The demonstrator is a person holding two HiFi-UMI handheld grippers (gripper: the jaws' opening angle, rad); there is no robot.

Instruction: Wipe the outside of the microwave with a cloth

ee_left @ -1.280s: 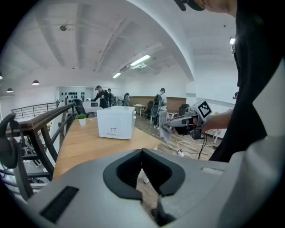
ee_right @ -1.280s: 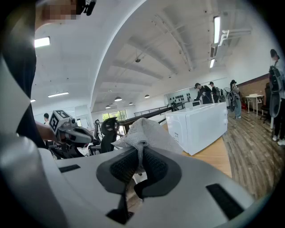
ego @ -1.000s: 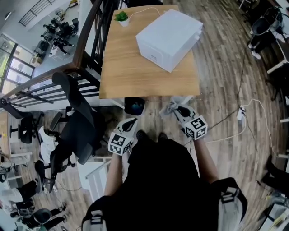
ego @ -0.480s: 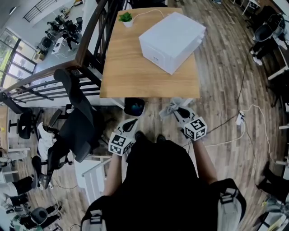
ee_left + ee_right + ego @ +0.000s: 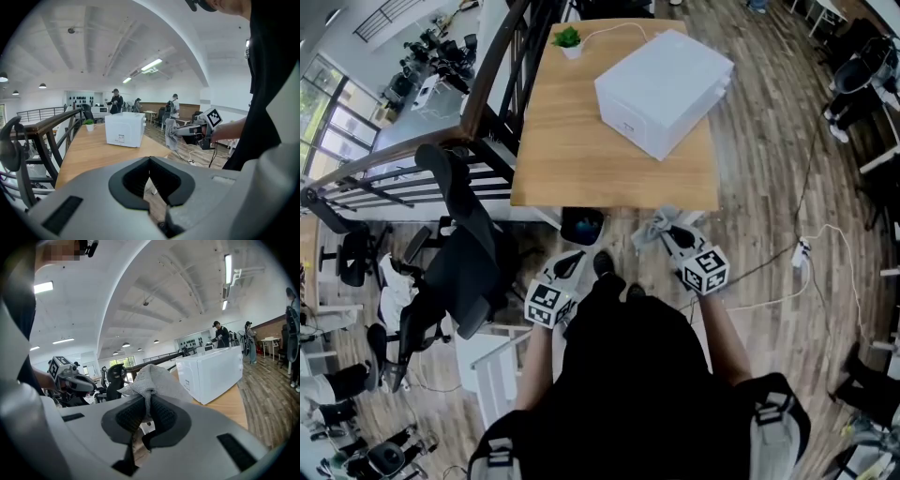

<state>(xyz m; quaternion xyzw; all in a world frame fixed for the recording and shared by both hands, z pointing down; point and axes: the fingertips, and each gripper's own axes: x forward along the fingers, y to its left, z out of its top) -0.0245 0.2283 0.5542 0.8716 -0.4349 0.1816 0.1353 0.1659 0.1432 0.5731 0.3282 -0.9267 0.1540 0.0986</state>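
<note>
Presently, at the far left of the head view, we record a black office chair (image 5: 461, 251) standing on the wooden floor (image 5: 769, 169), beside a dark railing (image 5: 492, 80) that runs along the left edge of the table (image 5: 572, 155).

The left tool (image 5: 572, 260) is held low in front of the person, short of the table's near edge and pointing toward it. In the left gripper view its pads are pressed together with nothing between them. A dark round container (image 5: 581, 225) sits on the floor just beside this tool, under the table's near edge.

On the table, a small potted plant (image 5: 570, 39) stands at the far edge. The white microwave (image 5: 664, 89) sits to its right, on the far right part of the top, set askew to the table's edges. We see nothing touching its outer surfaces.

The right tool (image 5: 670, 232) is held level with the left one, near the table's near right corner. In the right gripper view its jaws are pinching the grey cloth (image 5: 151, 379), which bunches up above the pads and droops to either side. The cloth is well apart from the microwave; the bare table top lies between them.

Further right, a white cable (image 5: 802, 248) trails across the floor.
</note>
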